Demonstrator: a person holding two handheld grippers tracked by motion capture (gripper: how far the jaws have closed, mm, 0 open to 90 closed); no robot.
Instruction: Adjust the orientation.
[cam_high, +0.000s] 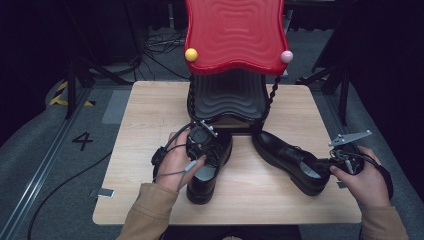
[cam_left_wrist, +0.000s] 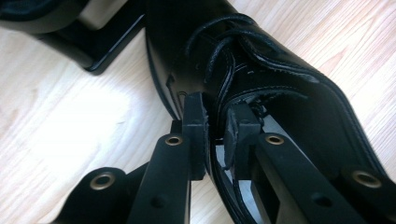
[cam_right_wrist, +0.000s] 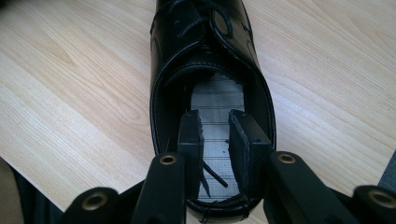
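Observation:
Two black lace-up dress shoes lie on a light wooden table (cam_high: 150, 115). The left shoe (cam_high: 201, 186) points away from me; my left gripper (cam_high: 205, 145) is on its opening. In the left gripper view the left gripper (cam_left_wrist: 215, 107) is shut on the side wall of this shoe (cam_left_wrist: 280, 84), one jaw outside, one inside. The right shoe (cam_high: 285, 152) lies at an angle, heel towards my right gripper (cam_high: 332, 162). In the right gripper view the right gripper (cam_right_wrist: 215, 116) stands open over the heel opening of that shoe (cam_right_wrist: 205, 37), with grey insole (cam_right_wrist: 215, 93) showing between the jaws.
A red wavy-topped stand (cam_high: 235, 35) with a black ribbed shelf (cam_high: 227, 95) rises at the table's far middle, just behind the shoes; its black base (cam_left_wrist: 93, 51) lies close to the left shoe's toe. Cables run over the grey floor (cam_high: 50, 165) around the table.

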